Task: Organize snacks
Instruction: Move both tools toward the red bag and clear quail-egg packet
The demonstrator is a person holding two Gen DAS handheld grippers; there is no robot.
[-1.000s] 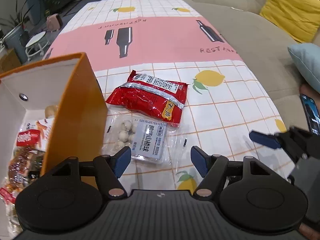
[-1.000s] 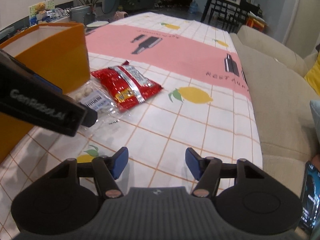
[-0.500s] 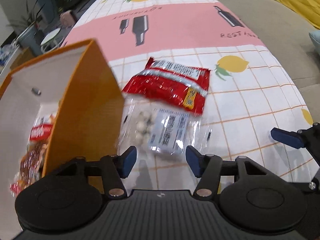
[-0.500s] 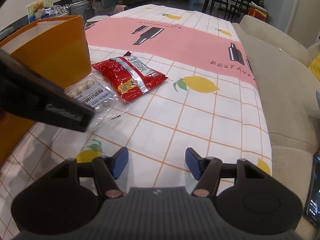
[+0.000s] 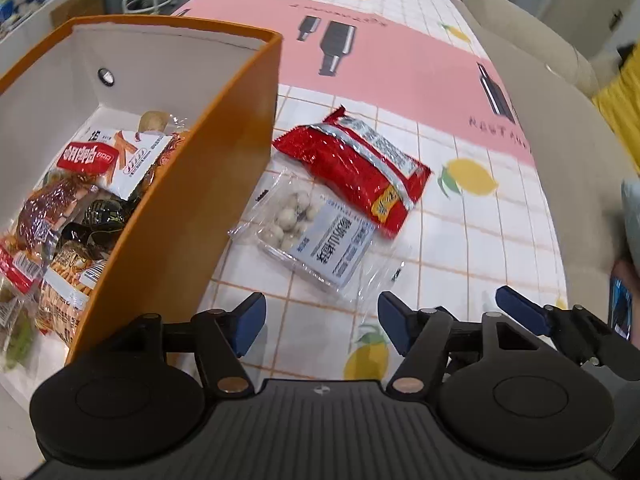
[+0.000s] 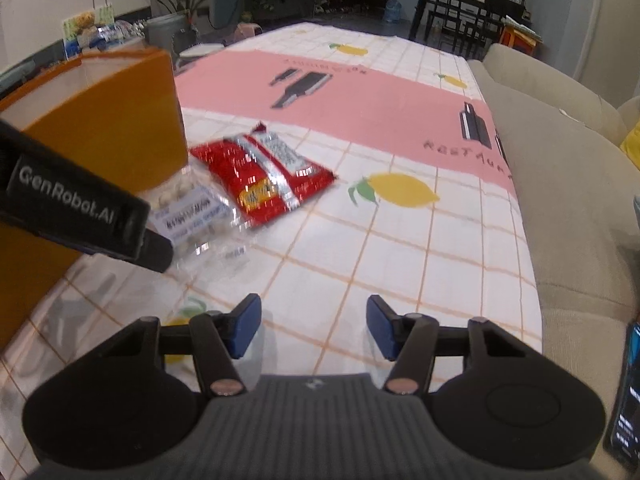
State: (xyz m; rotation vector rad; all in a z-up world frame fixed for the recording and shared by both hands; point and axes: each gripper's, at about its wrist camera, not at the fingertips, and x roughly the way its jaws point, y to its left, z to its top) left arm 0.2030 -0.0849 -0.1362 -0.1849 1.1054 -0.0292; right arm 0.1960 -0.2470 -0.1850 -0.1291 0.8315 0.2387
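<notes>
Both packets (image 5: 352, 196) apparently unmoved; left gripper (image 5: 320, 320) rolled.

Two matching black handheld claws with blue fingertip pads.

The left claw (image 5: 320, 316) and right claw (image 6: 314, 326) each have a ribbed dark grey body, two round black discs at the sides, angled black linkage arms with copper-coloured pivot pins, and blue pads (image 6: 246, 330). The left claw's side shows white "GenRobot.AI" lettering.
</notes>
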